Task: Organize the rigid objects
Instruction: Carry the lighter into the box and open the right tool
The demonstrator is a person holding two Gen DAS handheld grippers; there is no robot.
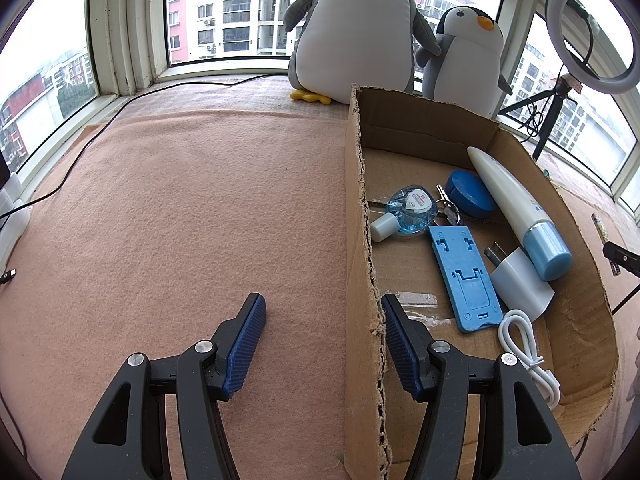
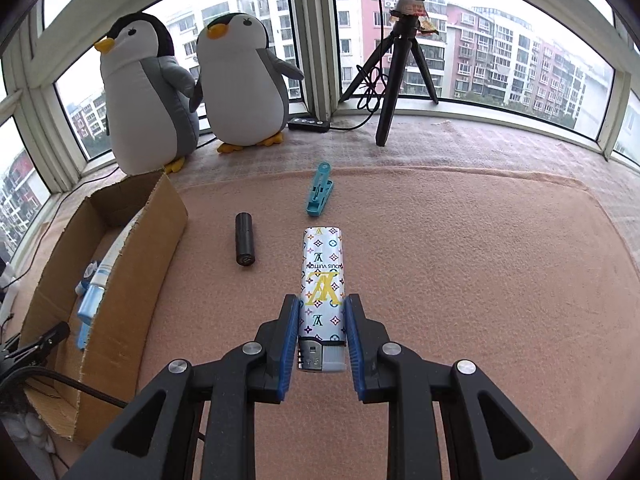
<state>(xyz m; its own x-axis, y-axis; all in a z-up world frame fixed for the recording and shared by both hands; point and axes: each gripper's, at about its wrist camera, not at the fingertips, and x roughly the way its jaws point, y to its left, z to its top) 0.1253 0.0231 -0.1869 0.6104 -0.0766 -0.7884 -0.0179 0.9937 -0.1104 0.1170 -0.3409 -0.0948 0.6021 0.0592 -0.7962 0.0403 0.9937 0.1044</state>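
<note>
While clamped between the blue pads of the right gripper [image 2: 321,312], a patterned lighter [image 2: 322,280] lying lengthwise on the pink felt mat [image 2: 460,260], metal striker end toward the camera, printed body pointing toward the window. Pads pressed against both long sides of the lighter near its lower half. Farther out on the mat, to the left, a black cylinder [image 2: 244,239] on its side; beyond the lighter's far tip, a teal clothes peg [image 2: 319,190], well apart from both. At left in the right wrist view, a shallow cardboard box [image 2: 132,240], torn along its rim, with a white-and-blue tube just visible over its wall. Two plush penguins [image 2: 240,84] by the window, next to a black tripod [image 2: 394,72] and a power strip.

Left gripper [image 1: 323,320] spread wide and holding nothing, one finger over the mat, the other inside the box, straddling the box's near wall [image 1: 360,240]. Inside the box: a white tube with a blue cap [image 1: 516,208] leaning along the right wall, a round blue case [image 1: 470,193], a small clear blue bottle [image 1: 408,212] with a white cap, keys [image 1: 448,208] between bottle and case, a blue phone stand [image 1: 464,280] lying flat, a white wall charger [image 1: 520,284] partly under the tube's cap, and a coiled white cable [image 1: 528,352] near the front corner. Ring light [image 1: 592,36] on its tripod at upper right of the left wrist view.
</note>
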